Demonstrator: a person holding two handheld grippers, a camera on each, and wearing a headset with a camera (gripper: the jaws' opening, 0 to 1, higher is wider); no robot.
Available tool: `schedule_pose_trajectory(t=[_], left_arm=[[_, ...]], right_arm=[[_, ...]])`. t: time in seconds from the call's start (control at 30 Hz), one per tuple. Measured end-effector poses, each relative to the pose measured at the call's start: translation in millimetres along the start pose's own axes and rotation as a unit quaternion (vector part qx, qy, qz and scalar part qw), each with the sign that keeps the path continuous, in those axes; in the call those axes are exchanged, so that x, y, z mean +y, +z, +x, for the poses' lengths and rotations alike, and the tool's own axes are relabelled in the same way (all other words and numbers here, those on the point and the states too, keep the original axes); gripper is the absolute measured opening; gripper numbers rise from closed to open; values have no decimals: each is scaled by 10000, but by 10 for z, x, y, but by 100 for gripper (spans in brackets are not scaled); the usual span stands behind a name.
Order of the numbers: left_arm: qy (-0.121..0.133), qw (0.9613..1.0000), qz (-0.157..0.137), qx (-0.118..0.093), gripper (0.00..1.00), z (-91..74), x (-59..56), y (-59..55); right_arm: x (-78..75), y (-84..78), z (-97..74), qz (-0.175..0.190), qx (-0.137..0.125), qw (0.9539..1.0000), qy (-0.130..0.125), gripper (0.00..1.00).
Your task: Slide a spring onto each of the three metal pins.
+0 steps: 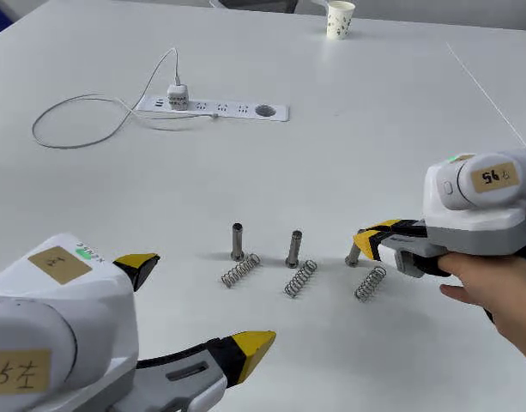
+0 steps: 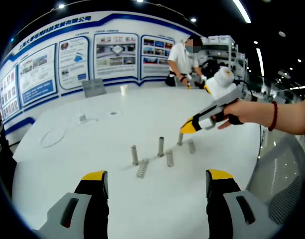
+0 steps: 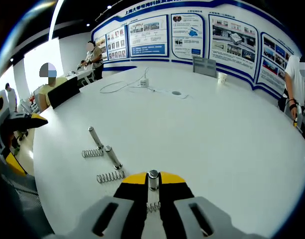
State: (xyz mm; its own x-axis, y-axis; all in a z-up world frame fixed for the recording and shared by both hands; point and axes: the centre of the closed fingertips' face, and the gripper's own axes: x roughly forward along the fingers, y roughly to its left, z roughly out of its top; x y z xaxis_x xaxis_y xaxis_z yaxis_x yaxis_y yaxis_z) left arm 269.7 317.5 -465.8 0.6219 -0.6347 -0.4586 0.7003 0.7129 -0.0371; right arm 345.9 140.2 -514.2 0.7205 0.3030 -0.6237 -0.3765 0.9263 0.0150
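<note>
**Right pin held; springs loose**

Right gripper [image 3: 153,185]: jaws closed on right pin [image 3: 153,175]. Left gripper [image 1: 196,302]: jaws wide, empty, near left. Left pin [image 1: 237,241], middle pin [image 1: 294,248]: upright, centre worktop [image 1: 374,129]. Left spring [image 1: 240,269], middle spring [image 1: 300,278], right spring [image 1: 370,283]: flat, one just nearer than each pin.

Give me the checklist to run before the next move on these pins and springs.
1. Pins upright: ok. The left pin, middle pin and right pin all stand.
2. Springs within reach: ok. The left spring, middle spring and right spring each lie beside a pin.
3. Springs on the pins: not ok, none is on yet.
4. Right claw: ok, closed around the right pin.
5. Left claw: ok, open and empty.
6. Power strip: ok, well away from the pins.
</note>
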Motion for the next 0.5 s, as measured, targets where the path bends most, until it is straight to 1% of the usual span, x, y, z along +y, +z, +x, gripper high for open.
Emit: schedule_pose_trajectory(t=[0.23,0.33,0.5], left_arm=[[-10,10000,15,17,82,4,1,-2],[-7,10000,49,26,81,2,7,3],[-4,10000,78,26,81,-3,26,13]], right_arm=[[10,-3,-3,13,30,10000,31,9],[6,3,-7,30,18,10000,8,9],[1,41,-34,90,-64,9999,-12,13]])
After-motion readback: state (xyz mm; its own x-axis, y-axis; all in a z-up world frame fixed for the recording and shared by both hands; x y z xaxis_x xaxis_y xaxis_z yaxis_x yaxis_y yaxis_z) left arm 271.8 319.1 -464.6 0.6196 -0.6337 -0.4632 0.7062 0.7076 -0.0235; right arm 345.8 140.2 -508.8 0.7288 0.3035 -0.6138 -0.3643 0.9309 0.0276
